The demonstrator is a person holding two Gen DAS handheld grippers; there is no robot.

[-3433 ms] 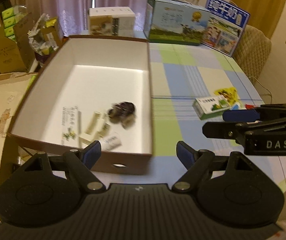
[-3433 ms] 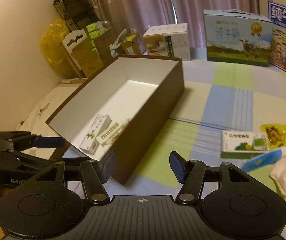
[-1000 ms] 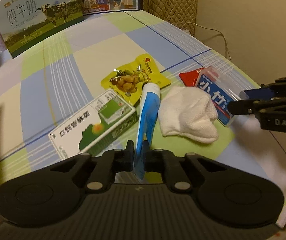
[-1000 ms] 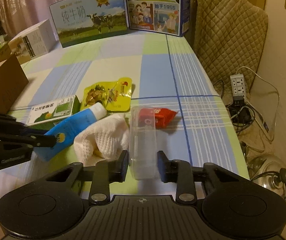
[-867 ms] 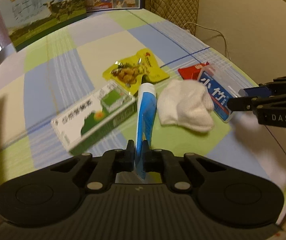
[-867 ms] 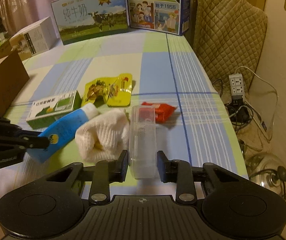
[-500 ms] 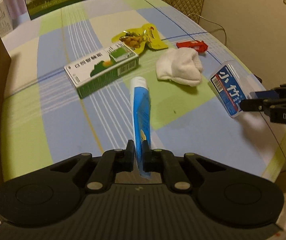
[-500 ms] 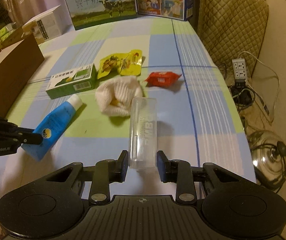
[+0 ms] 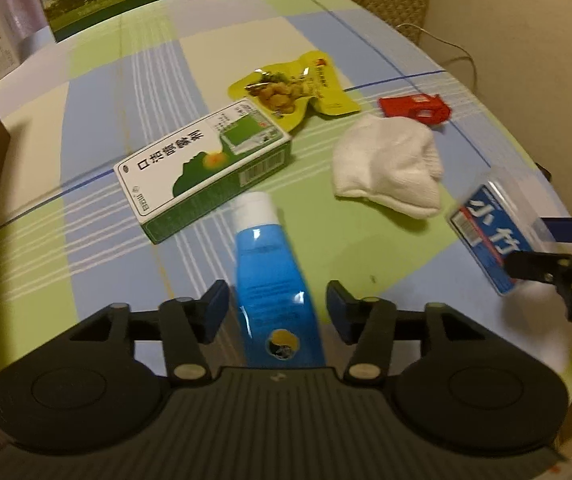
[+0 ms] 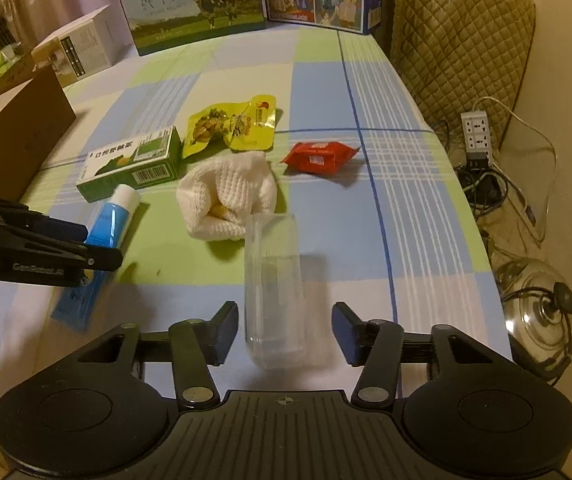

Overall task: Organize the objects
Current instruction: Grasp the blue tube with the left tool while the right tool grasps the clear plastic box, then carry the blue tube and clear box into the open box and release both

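Two releases at once: left gripper point(image 9: 277, 311) jaws just opened, pads clear of blue tube point(image 9: 275, 276); right gripper point(image 10: 285, 333) likewise off clear case point(image 10: 275, 280). Tube left of white sock point(image 9: 388, 166), case right, near table edge point(image 9: 562, 216). Risk: case slides off; re-grasp needed.

Your left gripper point(image 9: 277, 312) has the tube point(image 9: 273, 276) lying on the bench point(image 9: 97, 184) between its jaws, a box point(image 9: 201, 164) ahead left of it and the sock point(image 9: 386, 168) ahead right. Your right gripper point(image 10: 284, 332) straddles the case point(image 10: 273, 280); the sock point(image 10: 227, 196) lies just beyond.
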